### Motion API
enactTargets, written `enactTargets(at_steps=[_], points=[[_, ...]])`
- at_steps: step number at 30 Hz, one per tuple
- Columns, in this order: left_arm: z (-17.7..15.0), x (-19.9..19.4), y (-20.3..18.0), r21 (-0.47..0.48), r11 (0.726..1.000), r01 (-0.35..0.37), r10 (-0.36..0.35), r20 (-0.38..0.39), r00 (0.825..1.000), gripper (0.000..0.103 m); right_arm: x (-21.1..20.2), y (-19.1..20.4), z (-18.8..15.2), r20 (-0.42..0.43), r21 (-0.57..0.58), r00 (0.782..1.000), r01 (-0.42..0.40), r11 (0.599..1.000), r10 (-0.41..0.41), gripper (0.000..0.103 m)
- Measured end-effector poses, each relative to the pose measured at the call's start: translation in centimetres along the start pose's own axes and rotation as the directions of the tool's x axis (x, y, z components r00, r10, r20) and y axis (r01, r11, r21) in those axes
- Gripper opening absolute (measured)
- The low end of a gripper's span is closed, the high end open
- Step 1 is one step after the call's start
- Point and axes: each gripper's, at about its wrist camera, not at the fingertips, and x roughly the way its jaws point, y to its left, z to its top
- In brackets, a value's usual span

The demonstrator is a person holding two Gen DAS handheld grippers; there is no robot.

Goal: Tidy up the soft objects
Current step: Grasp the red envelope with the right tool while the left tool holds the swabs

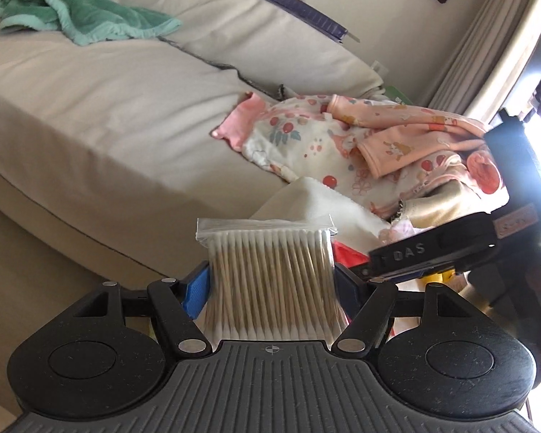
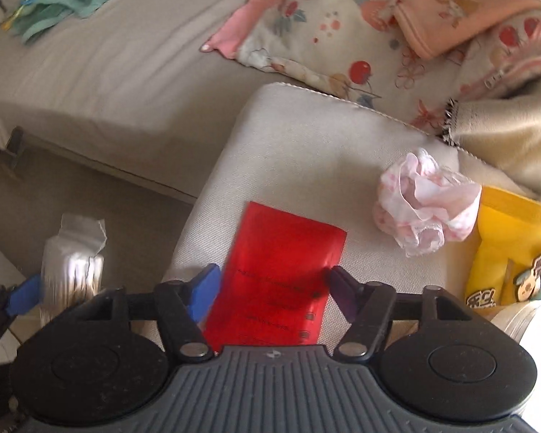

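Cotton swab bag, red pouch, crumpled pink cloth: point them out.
cotton swab bag (image 1: 270, 270): left wrist view, middle of the sticks.
red pouch (image 2: 281, 270): right wrist view, centre of its face.
crumpled pink cloth (image 2: 427, 204): right wrist view, middle folds.

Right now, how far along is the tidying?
Nothing looks sorted yet. In hand: left claw grips the clear bag of cotton swabs; right claw straddles the flat red pouch. Left: crumpled pink cloth, floral pink clothes, teal fleece blanket.
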Motion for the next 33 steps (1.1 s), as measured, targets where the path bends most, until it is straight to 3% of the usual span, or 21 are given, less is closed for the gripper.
enactTargets(at_steps=[1,2,3,4,8,12,14,16,18,20,23,28,33], points=[[0.0,0.0,0.0,-0.003,1.000,0.000,0.000,-0.001,1.000,0.076,-0.3,0.1,-0.1,0.003,-0.012,1.000,-0.011,1.000,0.011,0.050],[0.1,0.0,-0.1,-0.004,1.000,0.000,0.000,-0.002,1.000,0.076,-0.7,0.1,-0.2,0.008,-0.021,1.000,-0.017,1.000,0.017,0.020],[0.2,0.0,-0.2,-0.004,1.000,0.002,-0.002,-0.004,1.000,0.076,-0.9,0.3,0.0,0.011,-0.033,1.000,-0.010,0.999,0.011,0.007],[0.3,0.0,-0.2,-0.004,1.000,0.006,-0.006,-0.005,1.000,0.076,-0.9,0.1,0.1,-0.011,-0.030,0.999,-0.044,0.999,0.044,0.000],[0.3,-0.1,-0.7,0.008,1.000,0.018,-0.018,-0.005,1.000,0.076,-1.3,-0.3,-0.5,-0.017,-0.041,0.999,-0.044,0.998,0.043,0.000],[0.3,0.3,-0.9,-0.004,1.000,0.027,-0.027,-0.014,1.000,0.076,-2.4,-1.6,0.2,0.022,0.015,0.990,-0.138,0.990,0.138,0.009],[0.2,0.5,-1.0,-0.003,1.000,0.031,-0.031,-0.022,0.999,0.076,-1.7,-1.7,0.9,0.014,0.030,0.994,-0.111,0.993,0.111,0.033],[0.0,0.7,-0.8,-0.002,1.000,0.028,-0.028,-0.030,0.999,0.076,-0.5,-2.1,1.1,-0.006,0.068,0.993,-0.115,0.991,0.116,0.045],[-0.1,0.8,-0.5,-0.008,1.000,0.018,-0.018,-0.034,0.999,0.076,0.3,-2.5,1.0,0.003,0.139,0.992,-0.122,0.983,0.123,0.051],[-0.1,0.9,0.0,-0.021,1.000,0.003,-0.004,-0.033,0.999,0.076,0.2,-2.2,1.0,0.003,0.177,0.988,-0.150,0.973,0.152,0.068],[-0.1,1.0,0.9,-0.052,0.999,-0.012,0.011,-0.026,1.000,0.076,-0.1,-0.5,1.1,0.001,0.156,0.991,-0.132,0.979,0.134,0.075],[-0.4,1.2,2.2,-0.077,0.997,-0.012,0.009,-0.036,0.999,0.076,-0.3,2.0,1.1,0.010,0.066,0.986,-0.166,0.984,0.165,0.076],[-0.8,0.9,3.0,-0.095,0.995,-0.007,0.003,-0.036,0.999,0.076,-0.6,2.7,0.0,0.028,0.001,0.996,-0.079,0.997,0.079,0.071]])
